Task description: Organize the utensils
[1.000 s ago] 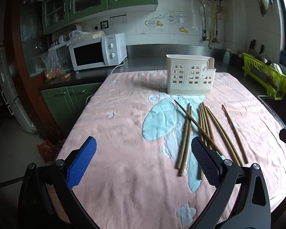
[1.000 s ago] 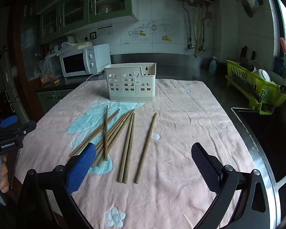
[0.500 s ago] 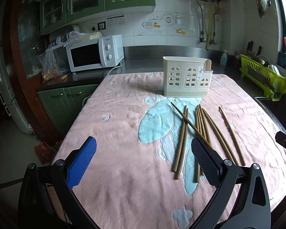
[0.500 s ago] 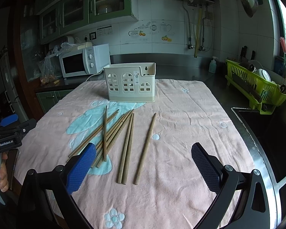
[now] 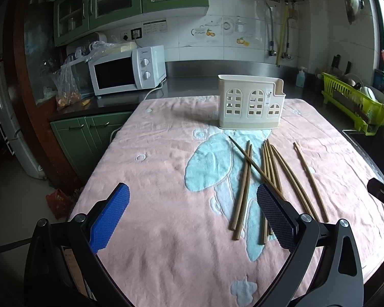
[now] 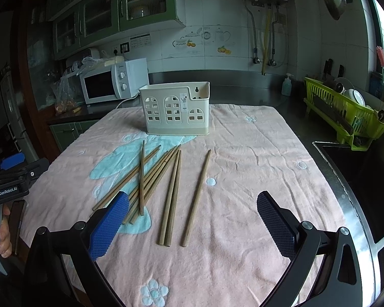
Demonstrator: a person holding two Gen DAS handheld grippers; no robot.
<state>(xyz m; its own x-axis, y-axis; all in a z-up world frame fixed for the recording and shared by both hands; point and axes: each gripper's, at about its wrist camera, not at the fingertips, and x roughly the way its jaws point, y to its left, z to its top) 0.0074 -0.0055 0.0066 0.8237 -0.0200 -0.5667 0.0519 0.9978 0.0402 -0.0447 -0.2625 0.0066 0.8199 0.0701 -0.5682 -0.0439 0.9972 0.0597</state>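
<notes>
Both tongs hovered level above the counter's towel, spread wide and empty: left tongs, right tongs. Chopsticks lay loose at 12 o'clock, before the holder.

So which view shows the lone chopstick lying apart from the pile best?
The right wrist view: the lone chopstick lies unobstructed, centred ahead of the open tongs. The left wrist view shows it too, but off to the right side.
</notes>
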